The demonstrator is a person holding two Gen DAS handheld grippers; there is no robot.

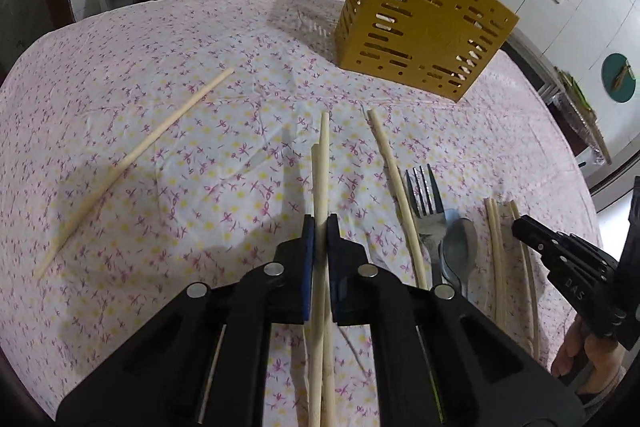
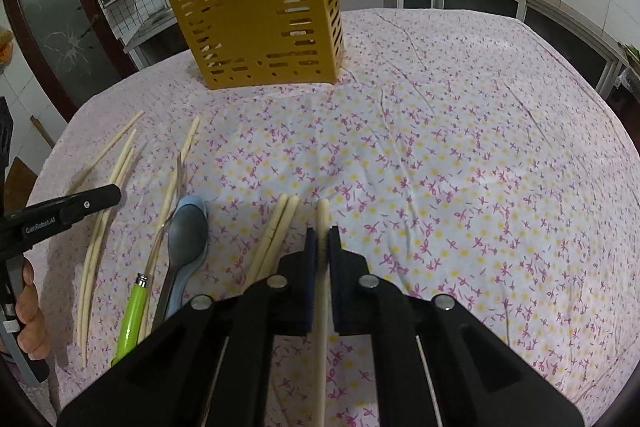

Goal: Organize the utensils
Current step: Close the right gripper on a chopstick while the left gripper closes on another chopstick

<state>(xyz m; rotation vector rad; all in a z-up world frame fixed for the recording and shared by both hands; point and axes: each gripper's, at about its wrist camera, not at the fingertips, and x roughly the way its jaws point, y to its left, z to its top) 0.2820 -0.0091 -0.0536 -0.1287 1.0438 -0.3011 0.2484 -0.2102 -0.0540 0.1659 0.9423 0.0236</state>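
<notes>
In the left wrist view my left gripper (image 1: 320, 223) is shut on two pale wooden chopsticks (image 1: 321, 167) that point away over the flowered cloth. A mustard slotted utensil holder (image 1: 420, 27) stands at the far right of the table. My right gripper (image 2: 322, 239) is shut on a single chopstick (image 2: 323, 215), with two more chopsticks (image 2: 280, 227) lying just to its left. The holder (image 2: 260, 23) stands far ahead on the left in this view. Each gripper shows in the other's view, the right gripper (image 1: 520, 227) at the right edge and the left gripper (image 2: 114, 195) at the left edge.
A loose chopstick (image 1: 136, 163) lies far left, another chopstick (image 1: 394, 179) beside a fork (image 1: 426, 203) and a metal spoon (image 1: 460, 247). A green-handled utensil (image 2: 132, 315) lies near the spoon (image 2: 186, 235). The flowered tablecloth (image 2: 460, 167) spreads right; kitchen counters stand behind.
</notes>
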